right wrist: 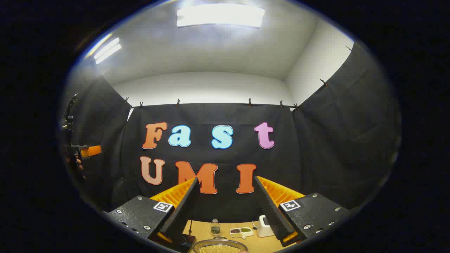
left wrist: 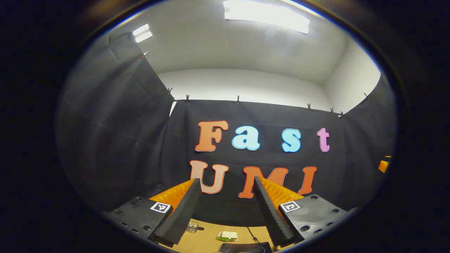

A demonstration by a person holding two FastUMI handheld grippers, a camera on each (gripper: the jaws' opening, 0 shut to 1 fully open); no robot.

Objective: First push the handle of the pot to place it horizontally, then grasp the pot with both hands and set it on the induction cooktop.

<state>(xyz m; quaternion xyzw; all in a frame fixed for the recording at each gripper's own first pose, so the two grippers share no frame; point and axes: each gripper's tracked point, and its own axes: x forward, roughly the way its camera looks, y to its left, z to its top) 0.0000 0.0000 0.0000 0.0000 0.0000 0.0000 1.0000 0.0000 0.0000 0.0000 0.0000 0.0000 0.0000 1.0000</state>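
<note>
Both grippers point up at the booth wall, jaws apart and empty. Below the left gripper (left wrist: pixel 226 211) lies the induction cooktop (left wrist: pixel 246 248), on the wooden table (left wrist: pixel 204 240). Under the right gripper (right wrist: pixel 226 211) a glass bowl of grain (right wrist: pixel 218 247) shows, with a small bottle (right wrist: pixel 215 226) and white device (right wrist: pixel 263 226) behind.

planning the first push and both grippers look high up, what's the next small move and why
Probably tip both grippers down toward the table. The left gripper and right gripper point at the booth wall, jaws open and empty, while the table and the cooktop sit low at the bottom edge, well below their line.
</note>
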